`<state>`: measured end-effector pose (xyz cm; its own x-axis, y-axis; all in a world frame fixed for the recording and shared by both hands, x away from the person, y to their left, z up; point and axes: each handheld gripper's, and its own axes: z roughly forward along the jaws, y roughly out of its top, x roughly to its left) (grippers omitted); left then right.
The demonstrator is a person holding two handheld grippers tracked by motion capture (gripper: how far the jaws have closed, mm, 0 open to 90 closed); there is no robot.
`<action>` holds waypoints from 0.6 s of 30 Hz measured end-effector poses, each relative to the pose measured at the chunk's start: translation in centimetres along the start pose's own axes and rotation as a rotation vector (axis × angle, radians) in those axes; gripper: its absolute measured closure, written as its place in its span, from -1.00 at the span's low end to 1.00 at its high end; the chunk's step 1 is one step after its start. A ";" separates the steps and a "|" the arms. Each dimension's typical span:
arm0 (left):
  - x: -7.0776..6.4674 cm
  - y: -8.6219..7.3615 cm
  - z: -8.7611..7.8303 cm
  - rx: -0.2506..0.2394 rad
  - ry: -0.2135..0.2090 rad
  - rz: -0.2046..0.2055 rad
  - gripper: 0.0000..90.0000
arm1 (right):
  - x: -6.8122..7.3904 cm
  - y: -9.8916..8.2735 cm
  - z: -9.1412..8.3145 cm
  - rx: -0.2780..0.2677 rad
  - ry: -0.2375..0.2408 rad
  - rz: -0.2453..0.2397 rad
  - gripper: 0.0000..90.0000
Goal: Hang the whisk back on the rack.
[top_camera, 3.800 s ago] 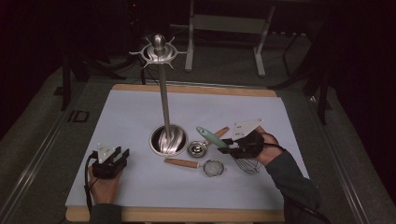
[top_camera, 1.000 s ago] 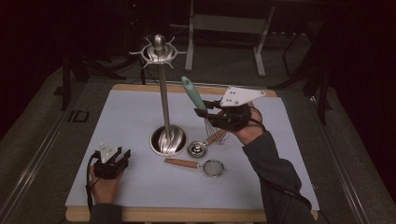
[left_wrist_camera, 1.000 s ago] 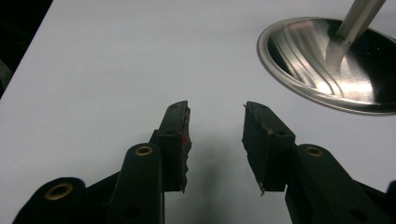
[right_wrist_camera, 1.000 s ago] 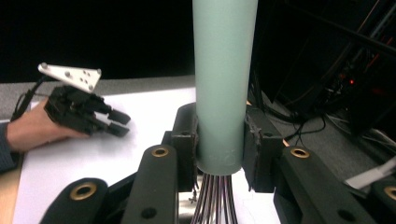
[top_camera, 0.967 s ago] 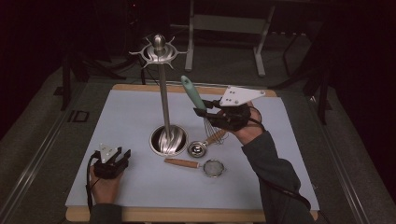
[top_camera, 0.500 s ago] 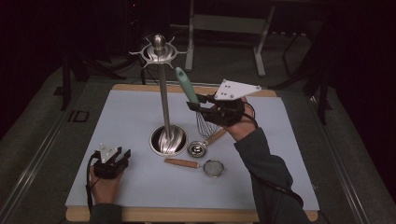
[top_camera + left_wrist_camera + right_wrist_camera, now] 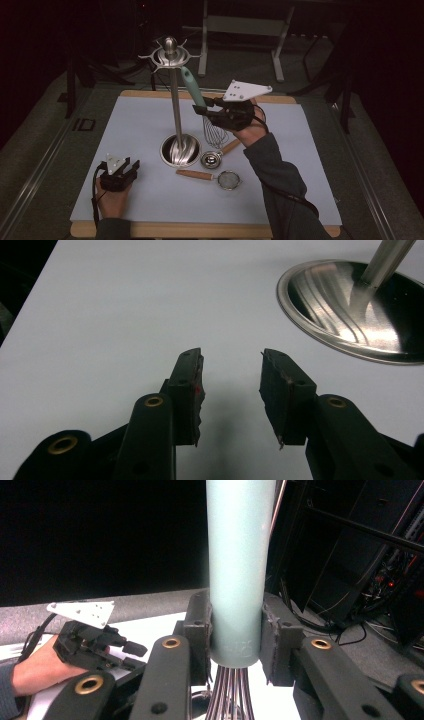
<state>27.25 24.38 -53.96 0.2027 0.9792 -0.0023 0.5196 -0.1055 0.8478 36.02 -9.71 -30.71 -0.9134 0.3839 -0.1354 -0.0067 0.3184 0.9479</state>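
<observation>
A whisk with a pale teal handle (image 7: 189,84) hangs upright in the air, its wire loops (image 7: 215,132) pointing down. My right gripper (image 7: 203,107) is shut on the lower end of that handle (image 7: 239,570), one pad on each side (image 7: 235,632). The handle's top is just right of the steel stand's pole (image 7: 176,107), below its hooked crown (image 7: 170,52). My left gripper (image 7: 129,165) rests low at the front left of the white mat. Its jaws stand open over bare mat (image 7: 231,375), with the stand's round base (image 7: 350,315) ahead to the right.
A small mesh strainer with a wooden handle (image 7: 229,179) lies in front of the stand's base (image 7: 180,150). A small metal cup with a wooden handle (image 7: 212,160) lies beside it. The white mat (image 7: 310,165) covers a wooden table, with dark frames behind.
My right gripper has lifted the whisk off the mat and carried it up and left toward the stand's top. The left gripper has stayed in place.
</observation>
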 end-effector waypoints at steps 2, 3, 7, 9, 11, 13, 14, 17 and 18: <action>0.0 0.0 0.0 0.000 0.000 -0.001 0.35 | -0.1 -0.1 0.3 -0.001 -0.002 0.009 0.54; 0.0 0.0 0.0 0.000 0.000 0.000 0.35 | -0.1 -0.1 0.4 -0.004 -0.004 0.011 0.54; 0.0 0.0 0.0 0.000 0.000 0.000 0.35 | -0.2 -0.5 0.9 -0.023 -0.015 0.036 0.53; 0.0 0.0 0.0 0.000 0.000 0.000 0.36 | -0.3 -0.6 1.0 -0.024 -0.016 0.046 0.53; 0.0 0.0 0.0 0.000 0.000 -0.001 0.35 | -0.2 -0.7 1.4 -0.025 -0.017 0.053 0.53; 0.0 0.0 0.0 0.000 0.001 -0.001 0.35 | -0.1 -0.7 1.7 -0.016 -0.016 0.050 0.53; 0.0 0.0 0.0 0.000 0.001 -0.002 0.35 | 0.0 -0.7 1.8 -0.012 -0.016 0.048 0.53; 0.0 0.0 0.0 0.001 0.001 -0.002 0.35 | 0.1 -0.7 2.2 -0.002 -0.016 0.051 0.52; 0.0 0.0 0.0 0.001 0.001 -0.002 0.35 | 0.0 -0.6 2.3 -0.002 -0.015 0.047 0.52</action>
<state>27.26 24.39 -53.96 0.2007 0.9796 -0.0039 0.5211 -0.1034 0.8472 36.96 -7.90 -31.99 -0.9066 0.4113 -0.0947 0.0354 0.2976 0.9540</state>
